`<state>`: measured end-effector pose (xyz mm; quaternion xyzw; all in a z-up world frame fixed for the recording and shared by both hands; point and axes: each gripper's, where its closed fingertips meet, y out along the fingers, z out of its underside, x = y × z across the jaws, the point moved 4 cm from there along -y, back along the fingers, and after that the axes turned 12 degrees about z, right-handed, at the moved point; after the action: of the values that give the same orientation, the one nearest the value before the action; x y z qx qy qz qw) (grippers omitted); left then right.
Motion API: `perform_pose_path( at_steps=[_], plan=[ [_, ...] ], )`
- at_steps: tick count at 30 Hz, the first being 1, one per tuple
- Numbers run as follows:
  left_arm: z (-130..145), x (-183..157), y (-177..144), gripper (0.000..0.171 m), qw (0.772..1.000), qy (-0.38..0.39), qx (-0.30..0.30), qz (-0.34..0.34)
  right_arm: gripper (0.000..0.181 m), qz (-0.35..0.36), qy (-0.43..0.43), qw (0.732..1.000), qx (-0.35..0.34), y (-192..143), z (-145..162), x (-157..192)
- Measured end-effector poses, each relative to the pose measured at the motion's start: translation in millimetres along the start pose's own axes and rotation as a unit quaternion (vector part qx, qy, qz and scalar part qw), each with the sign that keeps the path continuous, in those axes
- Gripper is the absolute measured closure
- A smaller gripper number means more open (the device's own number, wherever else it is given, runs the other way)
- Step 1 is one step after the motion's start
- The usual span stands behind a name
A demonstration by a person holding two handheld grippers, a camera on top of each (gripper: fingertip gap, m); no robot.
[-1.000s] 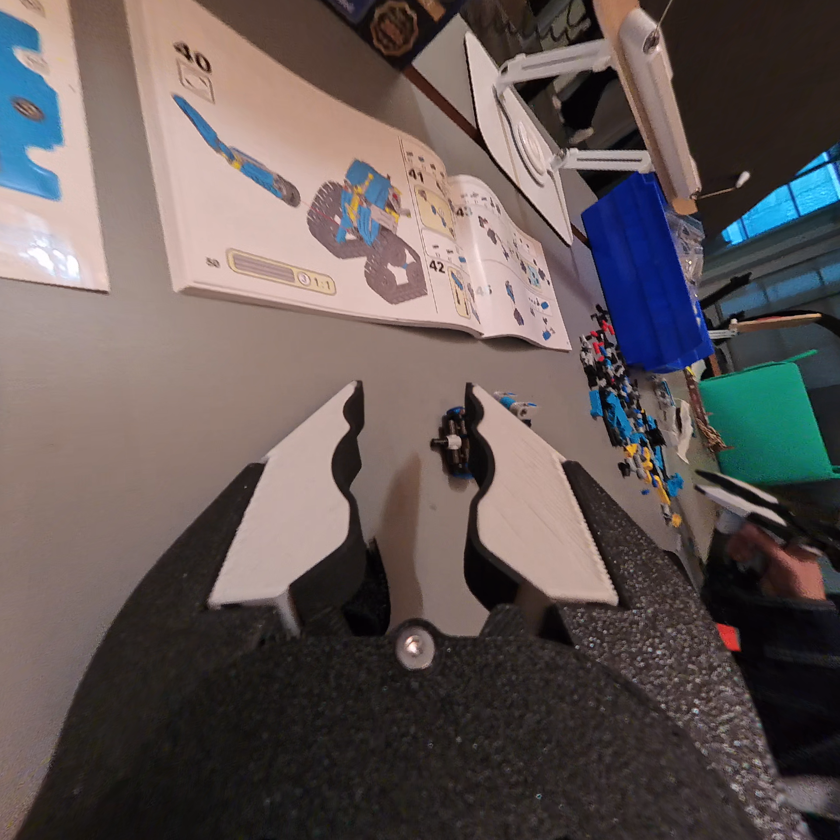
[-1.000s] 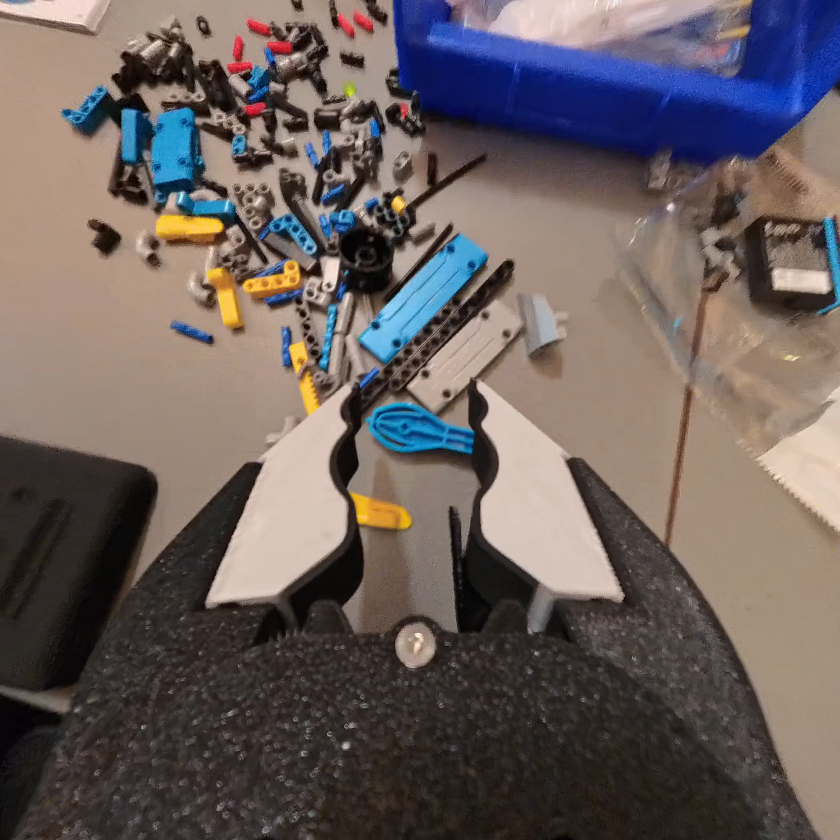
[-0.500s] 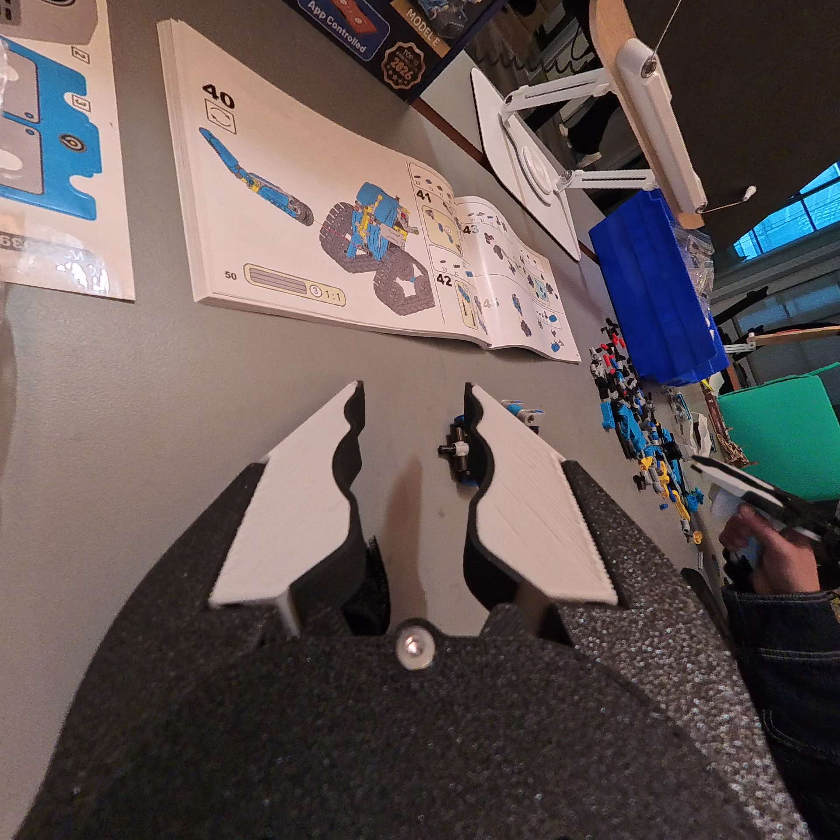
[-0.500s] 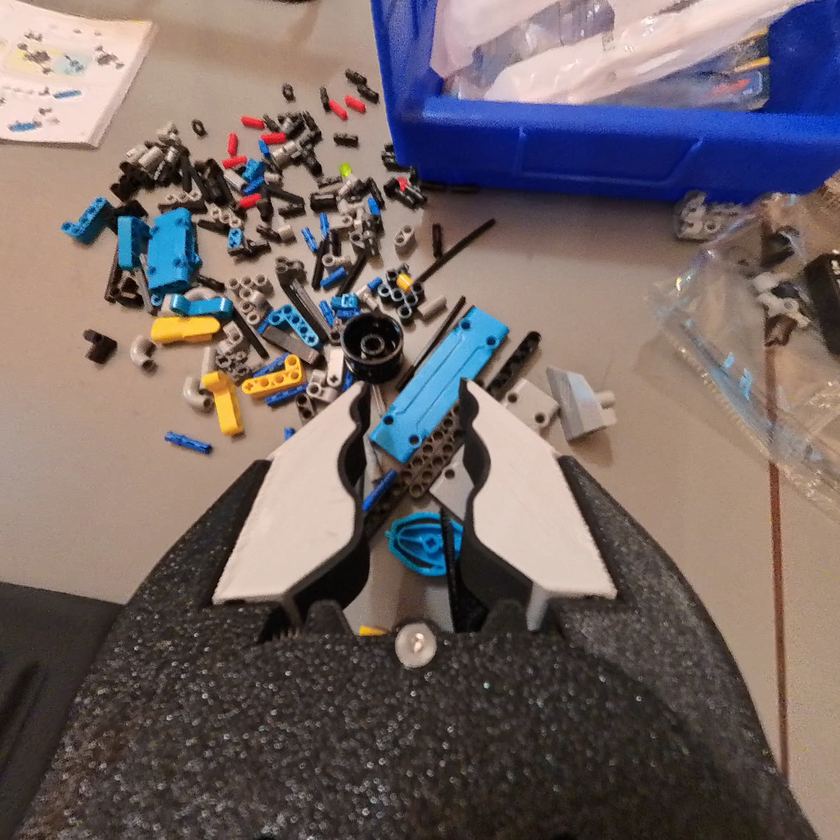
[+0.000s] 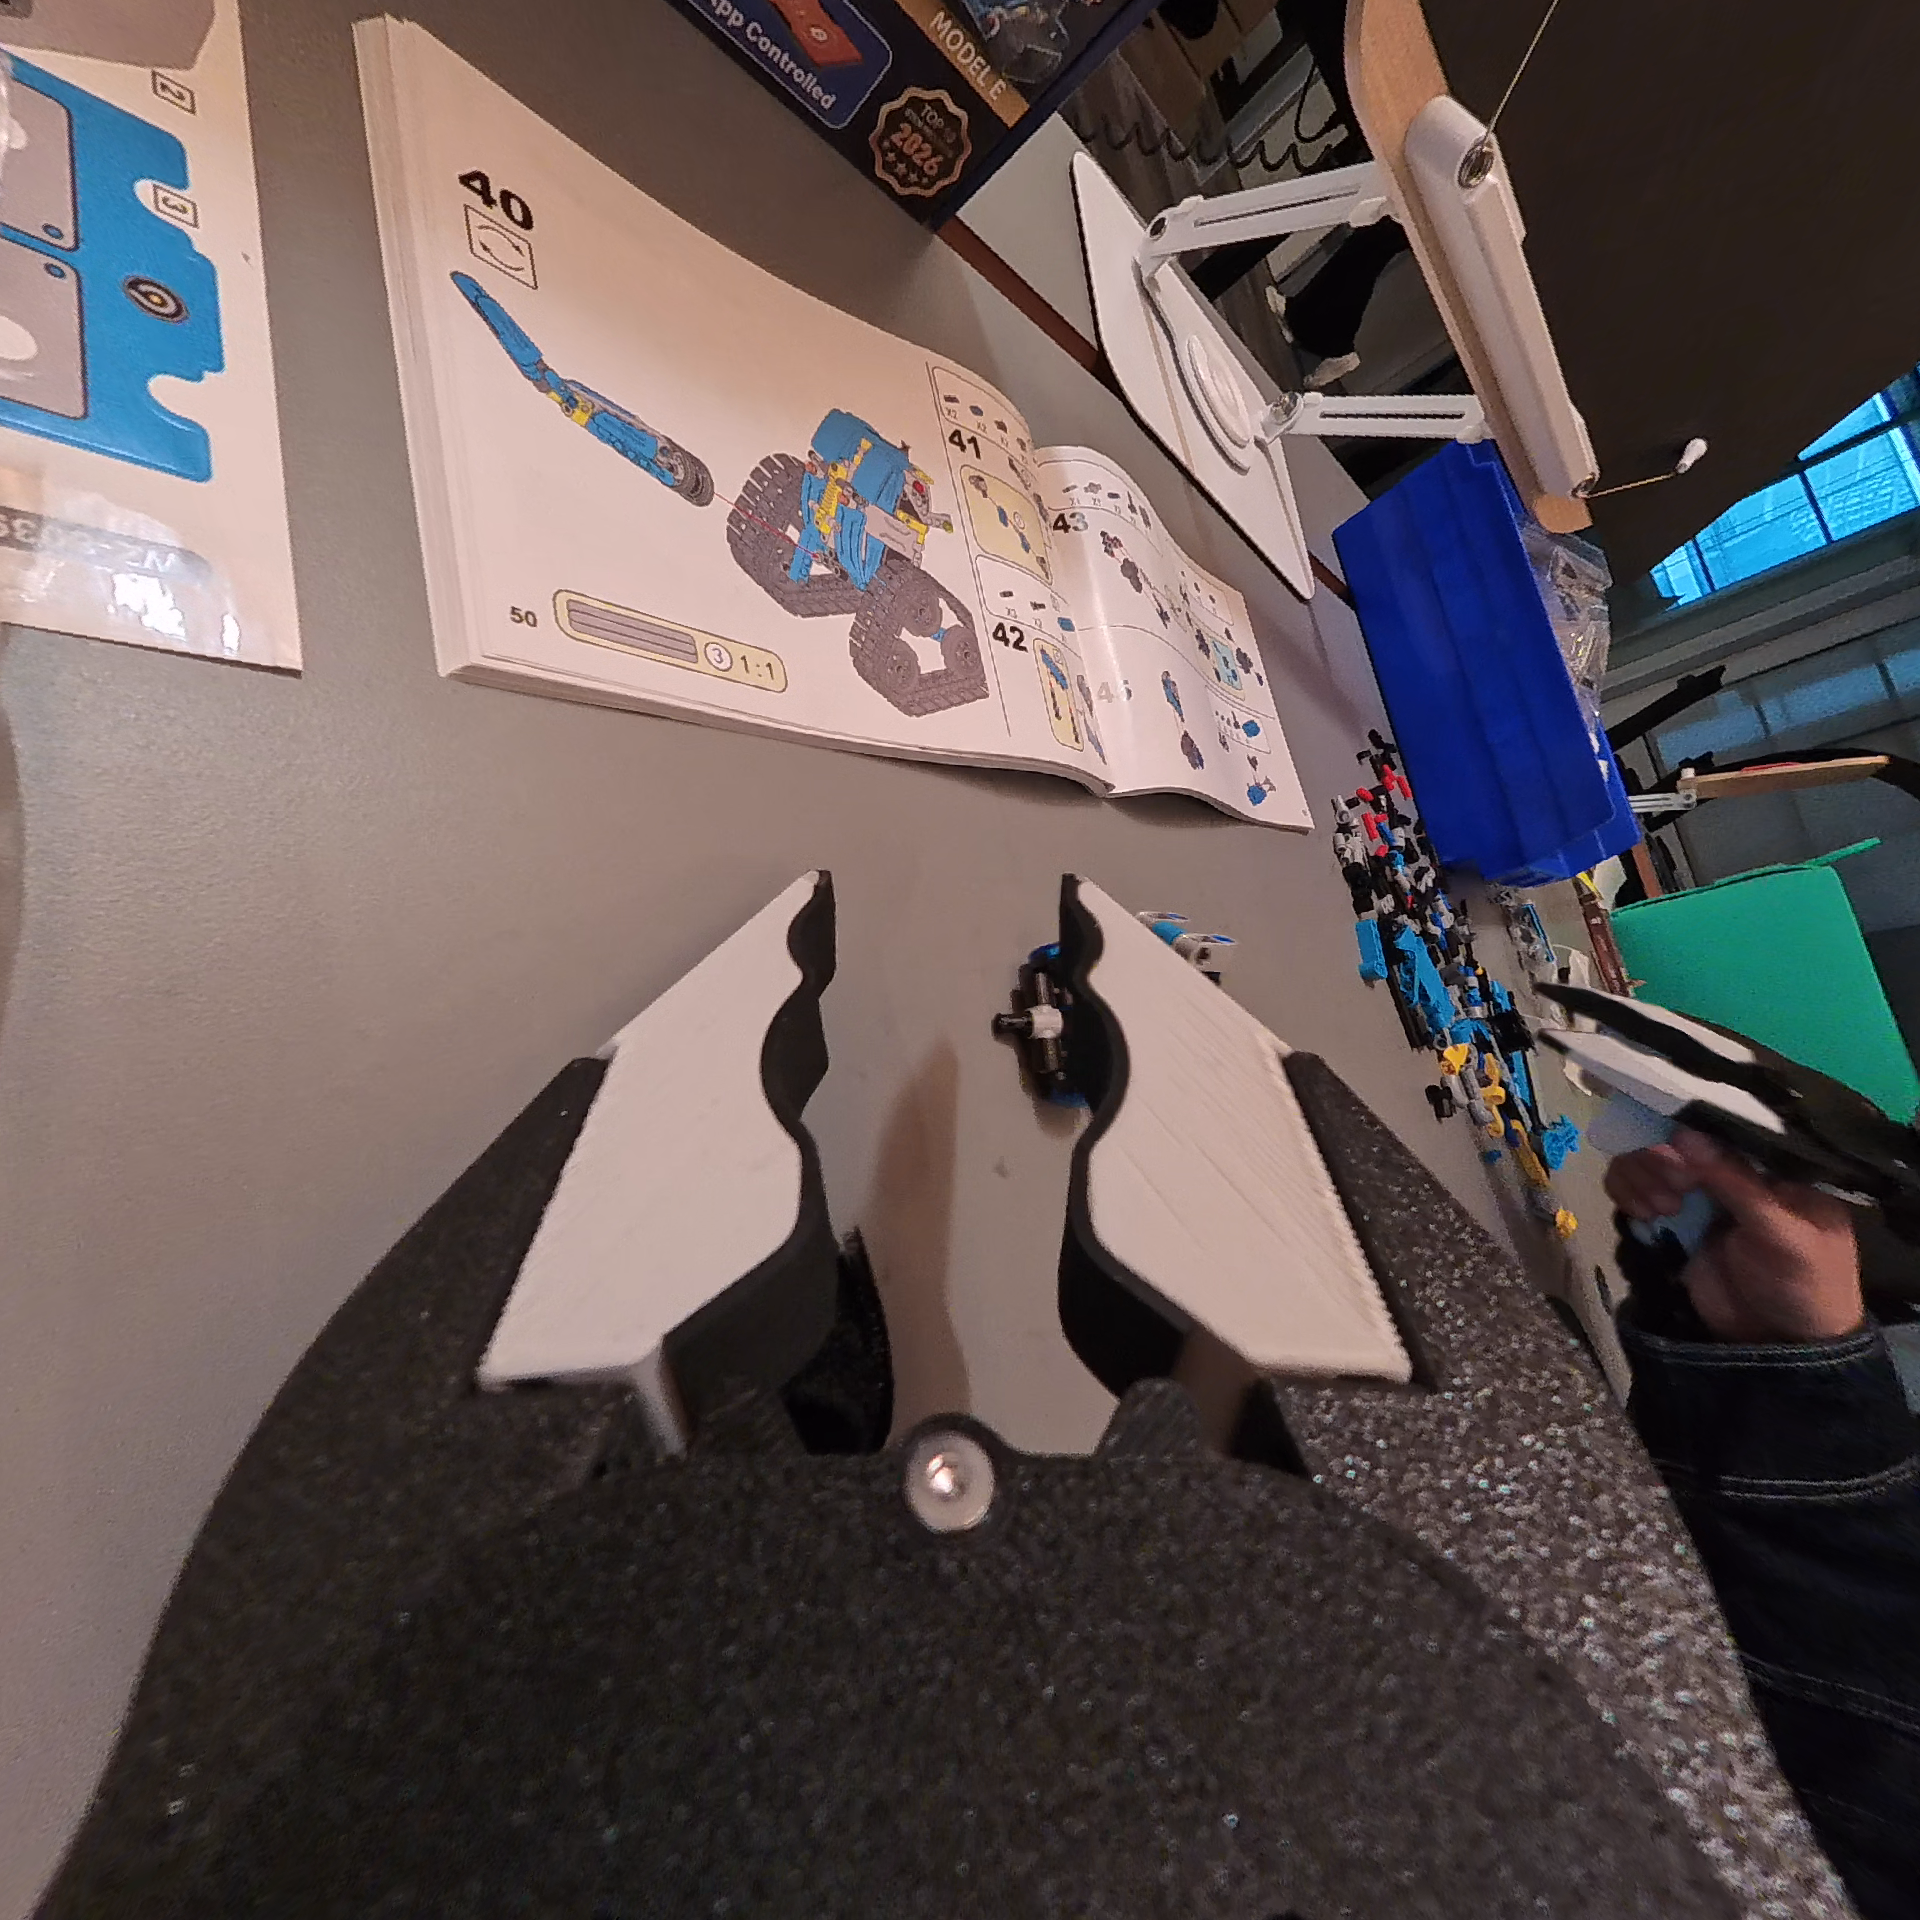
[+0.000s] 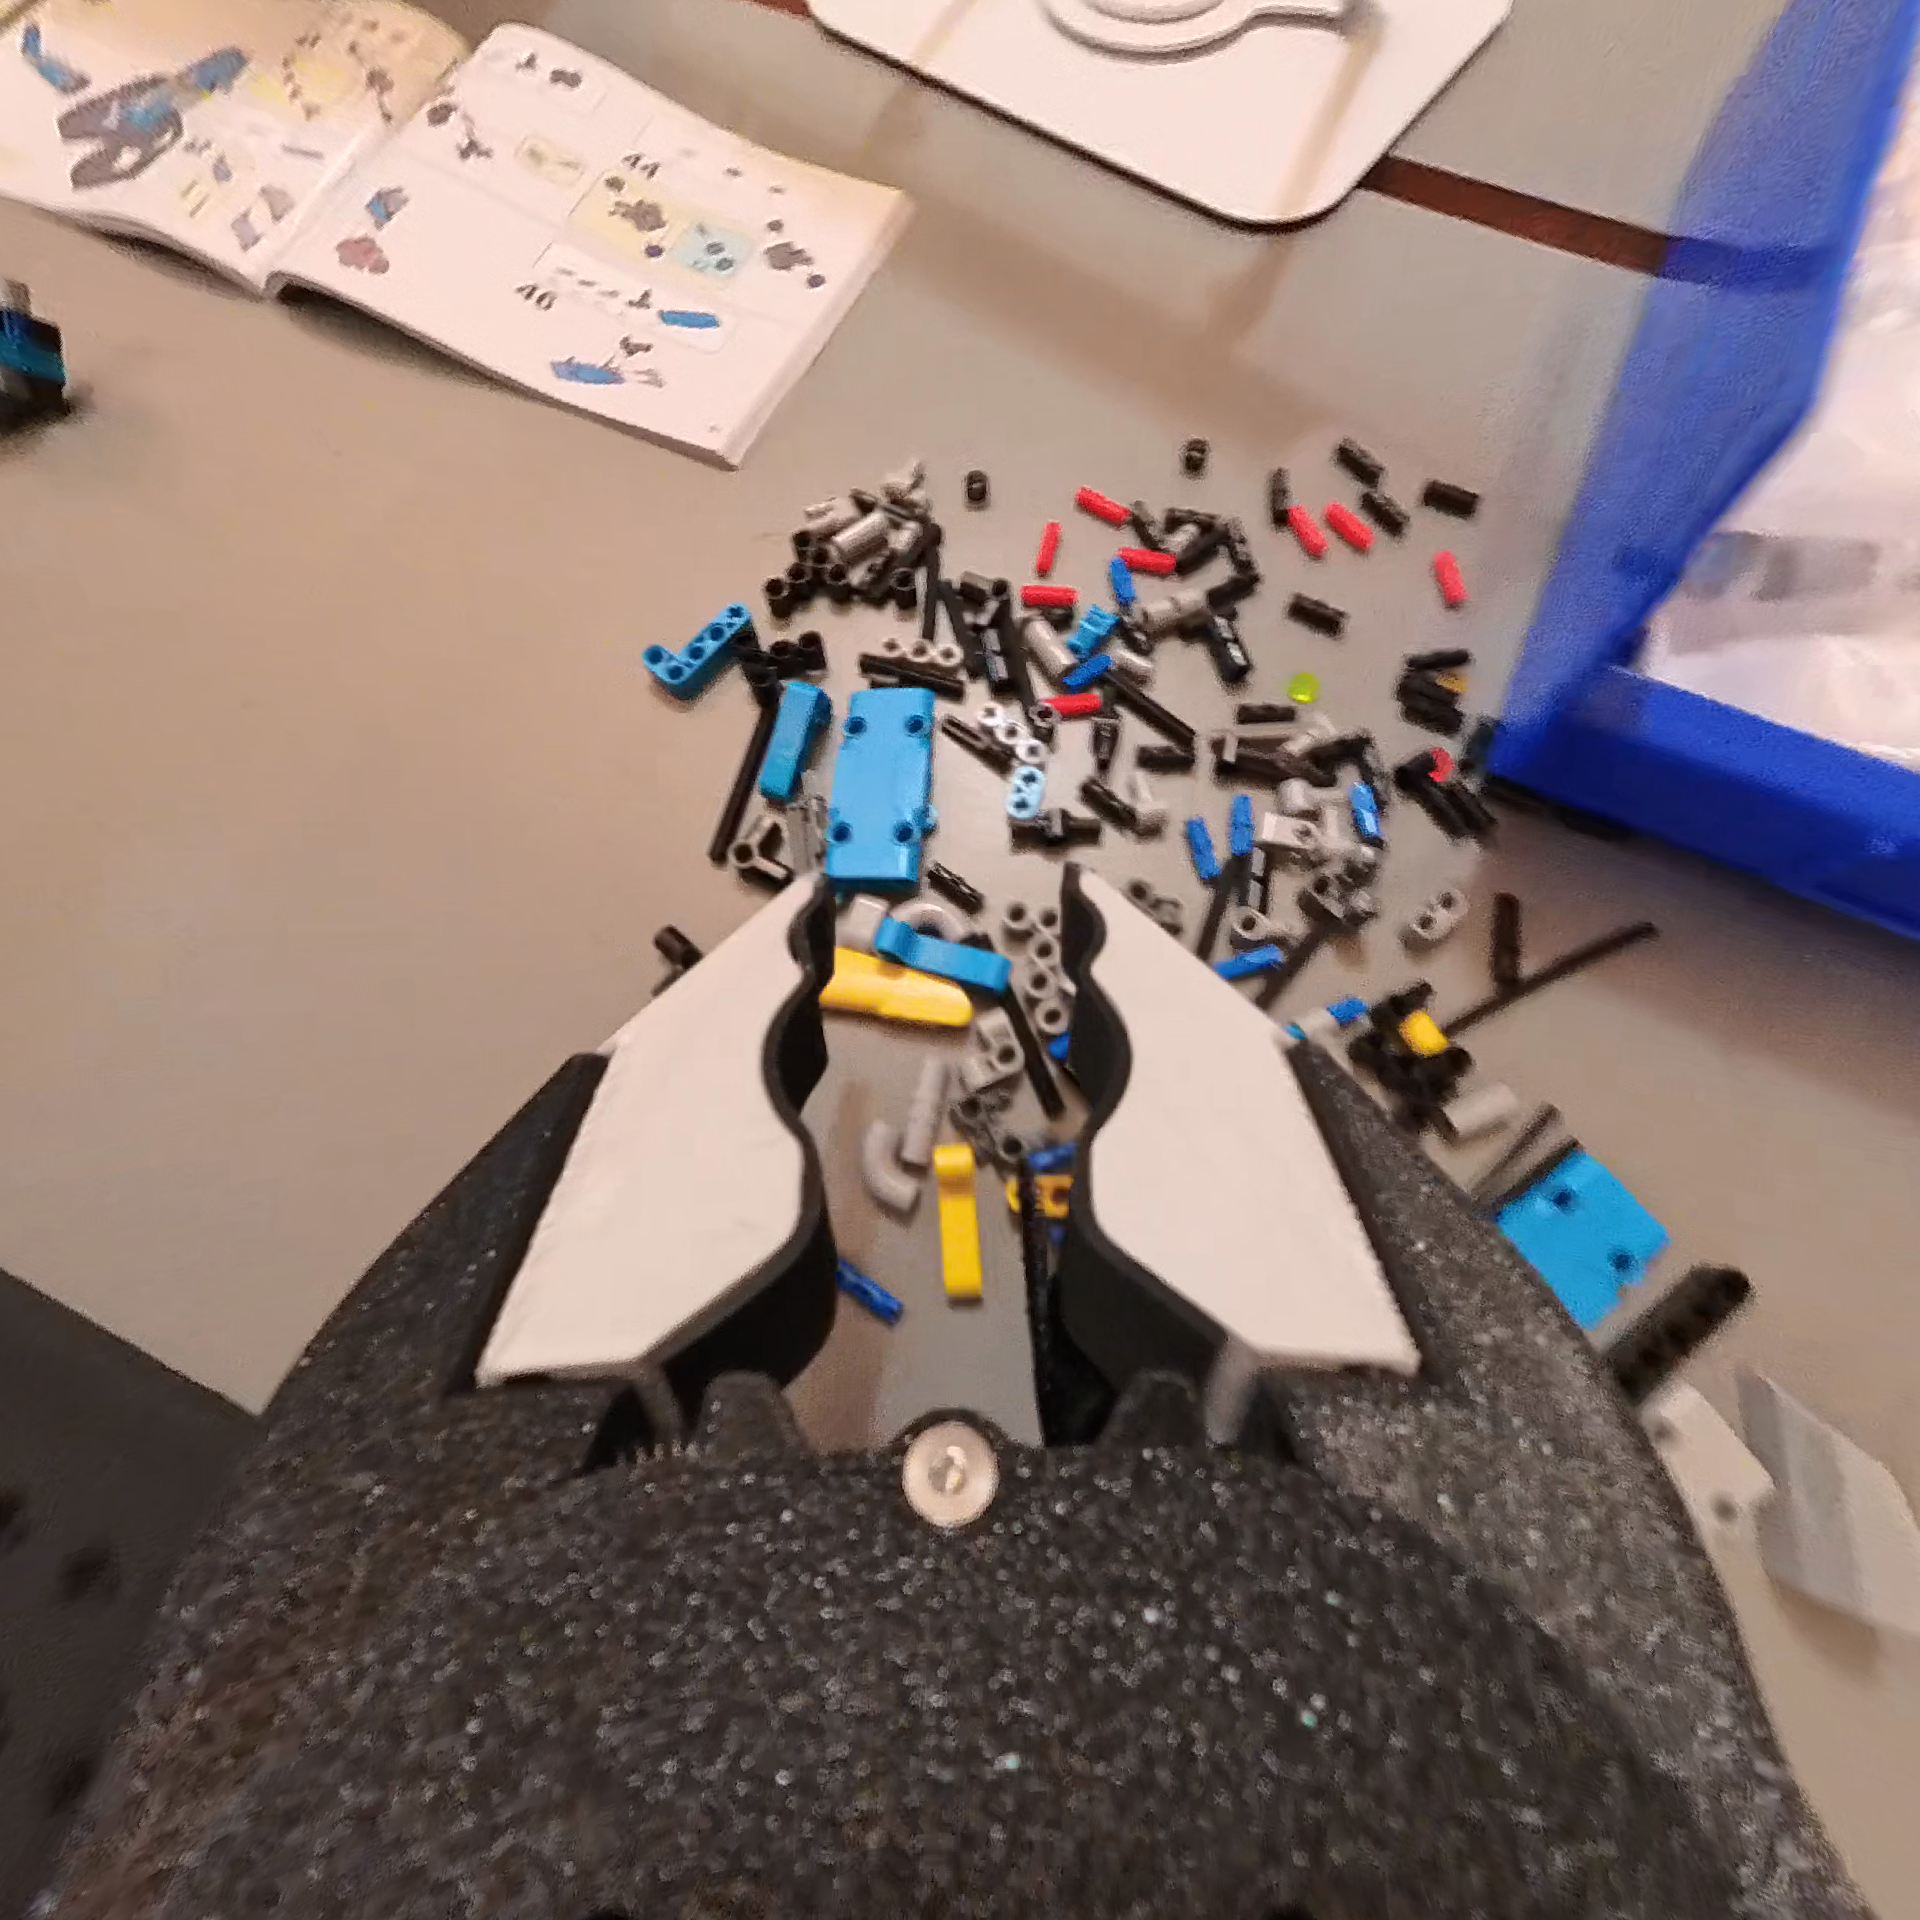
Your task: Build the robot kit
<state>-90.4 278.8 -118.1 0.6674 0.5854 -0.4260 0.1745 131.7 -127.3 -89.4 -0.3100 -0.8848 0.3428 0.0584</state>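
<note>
My left gripper (image 5: 945,899) is open and empty, low over the grey table (image 5: 312,935). A small black, white and blue brick assembly (image 5: 1044,1023) lies on the table beside the inner edge of its right finger. My right gripper (image 6: 945,899) is open and empty, hovering over a scattered pile of small building parts (image 6: 1091,727). A yellow piece (image 6: 894,992) and a blue curved piece (image 6: 940,956) lie between its fingertips; a blue panel (image 6: 878,790) lies just beyond the left fingertip. The right gripper also shows in the left wrist view (image 5: 1652,1049), held by a hand.
An open instruction booklet (image 5: 727,499) lies ahead of the left gripper, a sticker sheet (image 5: 125,343) to its left. A blue bin (image 6: 1745,623) with plastic bags stands right of the pile. A white stand base (image 6: 1195,83) is at the back. A green box (image 5: 1766,966) stands far right. The gap from one gripper's tips to the other's is roughly 45 centimeters. To reach the white stand base (image 6: 1195,83) in a straight line is about 35 centimeters for my right fingers, about 45 centimeters for my left.
The right gripper has moved forward and left over the parts pile, bringing the booklet into view; the blue bin has shifted right. The left gripper has barely moved and stays open.
</note>
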Motion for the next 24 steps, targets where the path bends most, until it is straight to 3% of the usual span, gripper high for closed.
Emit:
perform_pose_path(
  at_steps=[6,20,24],
  plan=[
    [-2,-3,-1,0.129,0.999,-0.022,-0.011,0.023,0.135,-0.021,-0.010,0.999,0.023,27,3,20],
    [1,-3,2,0.129,0.999,-0.040,-0.007,0.036,0.139,-0.025,-0.020,0.999,0.040,39,10,28],
    [1,-2,3,0.129,0.999,-0.039,-0.005,0.034,0.148,-0.023,-0.017,0.999,0.041,41,11,27]
  ],
)
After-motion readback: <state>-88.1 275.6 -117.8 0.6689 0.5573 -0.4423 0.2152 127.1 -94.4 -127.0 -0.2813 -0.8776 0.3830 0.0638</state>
